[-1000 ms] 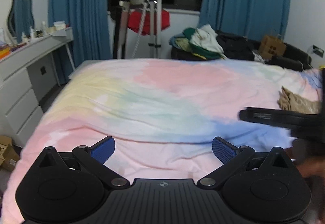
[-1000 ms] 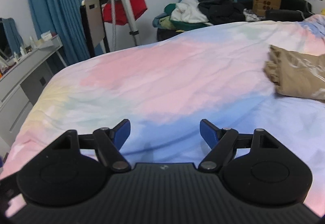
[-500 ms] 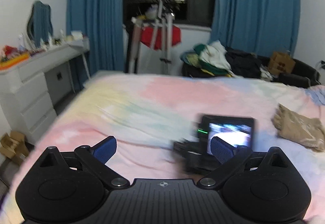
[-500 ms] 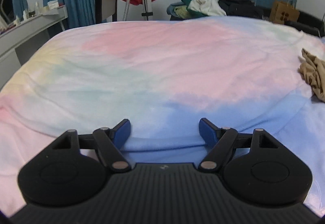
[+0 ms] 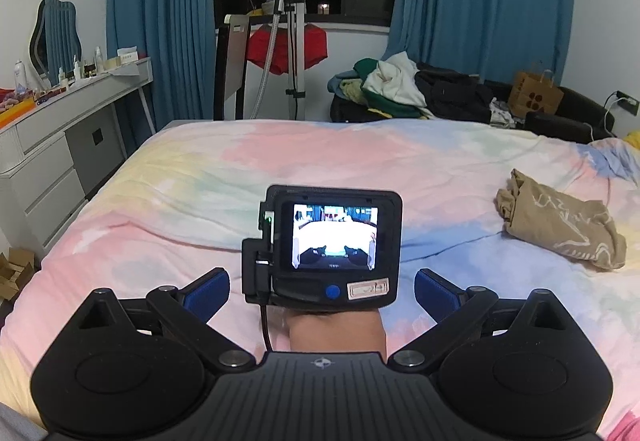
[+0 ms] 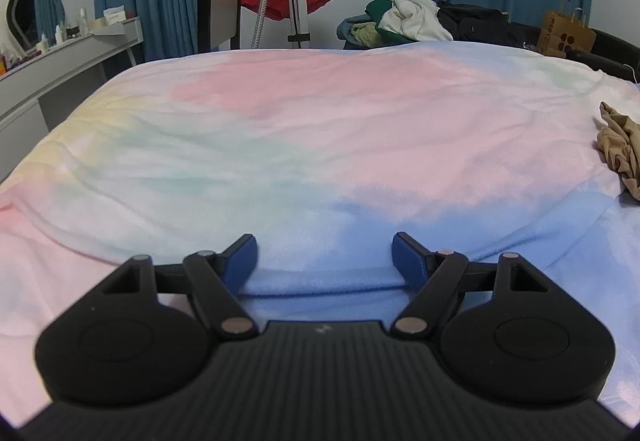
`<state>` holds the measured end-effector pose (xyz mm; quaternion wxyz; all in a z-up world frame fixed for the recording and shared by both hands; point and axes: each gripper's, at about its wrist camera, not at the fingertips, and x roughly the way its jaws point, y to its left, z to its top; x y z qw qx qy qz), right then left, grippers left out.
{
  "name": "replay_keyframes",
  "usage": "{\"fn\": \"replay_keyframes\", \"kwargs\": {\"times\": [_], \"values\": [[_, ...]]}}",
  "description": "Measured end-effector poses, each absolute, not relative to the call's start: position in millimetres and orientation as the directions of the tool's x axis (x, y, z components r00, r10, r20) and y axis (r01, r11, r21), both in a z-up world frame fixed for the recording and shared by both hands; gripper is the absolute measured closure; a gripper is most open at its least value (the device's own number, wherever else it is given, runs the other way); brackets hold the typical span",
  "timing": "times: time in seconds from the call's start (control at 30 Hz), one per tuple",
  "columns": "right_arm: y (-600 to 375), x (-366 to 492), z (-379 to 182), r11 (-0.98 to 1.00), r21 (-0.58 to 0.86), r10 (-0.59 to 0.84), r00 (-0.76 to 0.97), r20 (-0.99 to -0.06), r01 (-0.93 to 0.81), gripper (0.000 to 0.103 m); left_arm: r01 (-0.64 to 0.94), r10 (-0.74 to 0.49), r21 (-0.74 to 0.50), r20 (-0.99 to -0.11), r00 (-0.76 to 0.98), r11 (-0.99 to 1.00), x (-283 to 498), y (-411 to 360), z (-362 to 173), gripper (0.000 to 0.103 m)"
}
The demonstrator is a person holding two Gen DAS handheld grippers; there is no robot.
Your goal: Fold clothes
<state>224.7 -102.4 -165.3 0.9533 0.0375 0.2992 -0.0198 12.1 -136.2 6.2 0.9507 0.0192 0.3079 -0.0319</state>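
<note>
Blue pads tip both claws, and both stand spread wide with nothing between their fingers. The left claw (image 5: 322,291) hovers above the near edge of the bed (image 5: 248,177); straight ahead of it, between its fingers in the left wrist view, sits the back of the right-hand device, a black camera unit (image 5: 332,237) with a lit screen, with a wrist (image 5: 336,333) below it. The right claw (image 6: 324,255) hangs low over the bed's blue patch, close to the cover. A crumpled tan garment (image 5: 560,227) lies on the bed, well to the right of both claws and untouched. Beyond the bed's far edge is a pile of clothes (image 5: 392,87), with a brown paper bag (image 5: 534,97) to its right and a red garment (image 5: 288,49) hanging to its left. A white dresser (image 5: 60,145) stands left of the bed.
</note>
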Motion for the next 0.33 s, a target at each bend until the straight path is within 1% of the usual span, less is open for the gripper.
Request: {"fn": "replay_keyframes", "kwargs": {"times": [0.33], "values": [[-103,223,-168,0.996,0.073,-0.009,0.826,-0.563,0.06,0.027,0.085,-0.051,0.027,-0.607,0.793,0.996,21,-134,-9,0.003]]}}
